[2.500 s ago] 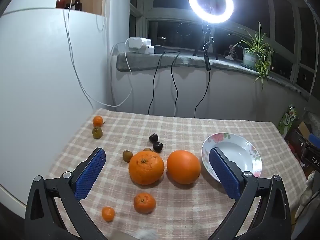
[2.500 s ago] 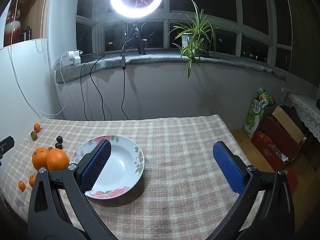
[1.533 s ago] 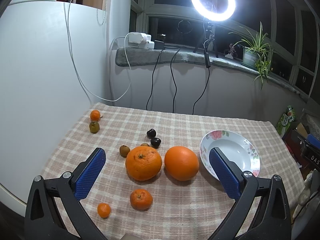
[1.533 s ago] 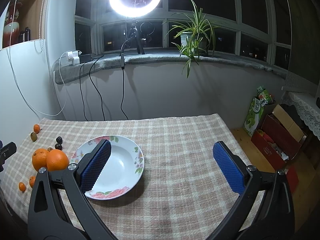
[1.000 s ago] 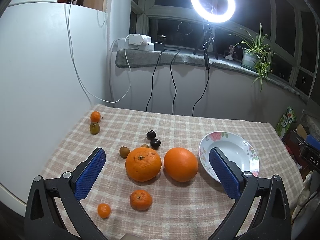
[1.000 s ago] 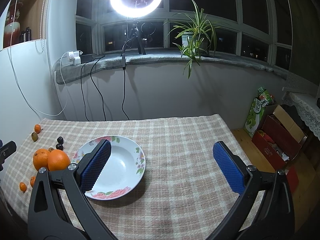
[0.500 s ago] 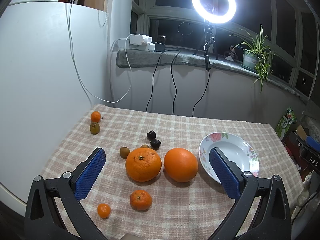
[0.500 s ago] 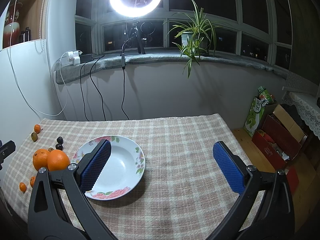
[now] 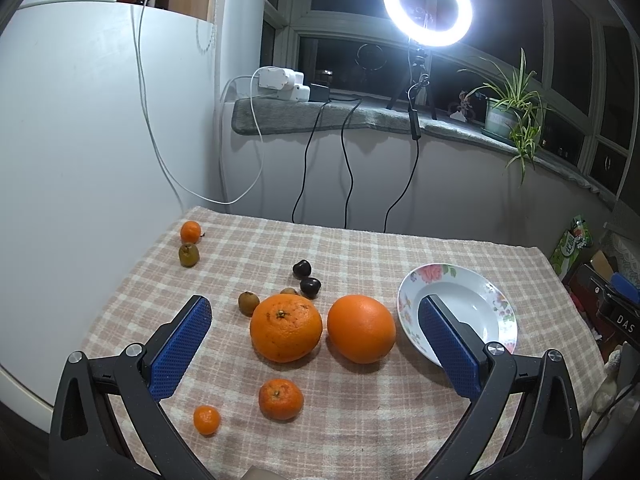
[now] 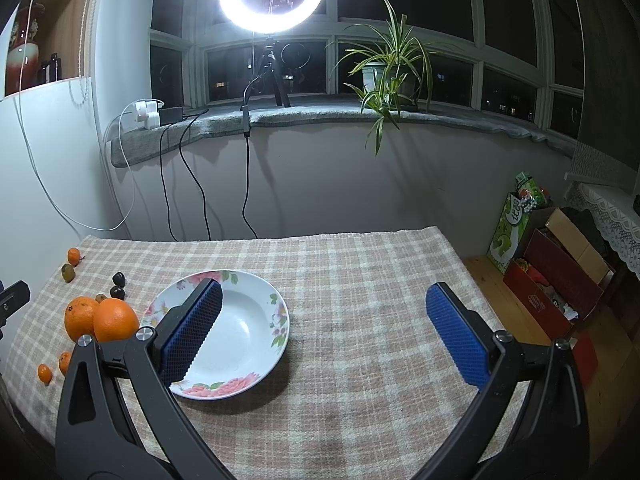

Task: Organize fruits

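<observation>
1. Checked cloth (image 9: 400,248) covers the table under a bright ring light (image 9: 427,10), with dark windows behind and a potted plant (image 10: 384,68) on the sill.
2. All the fruit lies loose on the cloth; the flowered plate (image 10: 276,332) holds nothing, so sorting looks not yet begun.
3. Left gripper (image 9: 316,340) hovers above the cloth with its jaws spread wide and nothing between the pads. Straight ahead, inside the span of the jaws, sit two big oranges side by side: the dimpled orange (image 9: 286,328) toward the left jaw, the smooth orange (image 9: 361,328) toward the right jaw.
4. Nearer than those, low between the jaws, lie a mandarin (image 9: 280,399) and a tiny mandarin (image 9: 207,420). Beyond them are small brown fruits (image 9: 249,303) and dark fruits (image 9: 306,278).
5. Right gripper (image 10: 324,332) is likewise wide open and empty; the plate lies under its left jaw, the fruit well off beyond that jaw.
6. The left hand is the nearer one for a pick, I judge; round fruit gives no long axis to align with. The plate lies just past its right jaw.
</observation>
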A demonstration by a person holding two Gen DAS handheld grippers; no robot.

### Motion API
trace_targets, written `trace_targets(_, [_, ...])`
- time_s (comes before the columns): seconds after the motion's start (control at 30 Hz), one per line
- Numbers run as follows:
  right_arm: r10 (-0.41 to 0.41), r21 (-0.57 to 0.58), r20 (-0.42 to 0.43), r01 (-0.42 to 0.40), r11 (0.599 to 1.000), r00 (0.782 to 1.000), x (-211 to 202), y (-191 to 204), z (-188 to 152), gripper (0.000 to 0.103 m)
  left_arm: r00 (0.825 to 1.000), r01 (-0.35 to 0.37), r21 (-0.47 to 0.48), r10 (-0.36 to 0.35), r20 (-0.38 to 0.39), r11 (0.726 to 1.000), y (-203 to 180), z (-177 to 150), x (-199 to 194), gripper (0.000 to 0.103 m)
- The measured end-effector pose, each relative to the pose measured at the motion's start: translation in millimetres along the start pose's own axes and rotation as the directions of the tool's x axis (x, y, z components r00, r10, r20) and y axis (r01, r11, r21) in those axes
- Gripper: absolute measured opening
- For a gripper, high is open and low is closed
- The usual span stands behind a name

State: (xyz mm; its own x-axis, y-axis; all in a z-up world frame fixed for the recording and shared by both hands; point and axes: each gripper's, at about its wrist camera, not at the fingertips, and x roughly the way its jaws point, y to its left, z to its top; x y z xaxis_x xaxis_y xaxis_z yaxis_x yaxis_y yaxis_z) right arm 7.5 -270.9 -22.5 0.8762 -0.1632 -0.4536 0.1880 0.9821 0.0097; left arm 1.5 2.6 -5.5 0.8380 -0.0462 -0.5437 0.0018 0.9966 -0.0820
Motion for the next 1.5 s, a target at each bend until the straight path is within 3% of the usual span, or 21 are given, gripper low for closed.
trace_targets(0.7, [0.004,-0.016,-0.022,-0.004,1.000,1.000,14,4,-6,0.103,0.999,0.002,-0.009,-0.002,-0.032,1.000,3,-4,11,0.103])
trace_targets(1.13, [0.109,-0.023,-0.088,-0.112,0.993,0.990,38,15,-7,0.103,0.993,0.029,-0.038,-0.033,-0.110,0.999,18,-16,31,0.103])
trace_targets(1.27, [0.230,-0.011,-0.136,-0.233,0.972,0.964,50,21,-6,0.103,0.990,0.031,-0.053,-0.037,-0.133,0.998,23,-20,36,0.099])
trace_targets(1.4, [0.349,-0.022,-0.190,-0.359,0.933,0.918,61,34,-4,0.103,0.984,0.049,-0.080,-0.062,-0.169,0.996,28,-27,42,0.079])
trace_targets(1.5, [0.398,-0.069,-0.227,-0.422,0.904,0.889,68,51,-1,0.103,0.979,0.071,-0.097,-0.088,-0.185,0.993,28,-33,45,0.074])
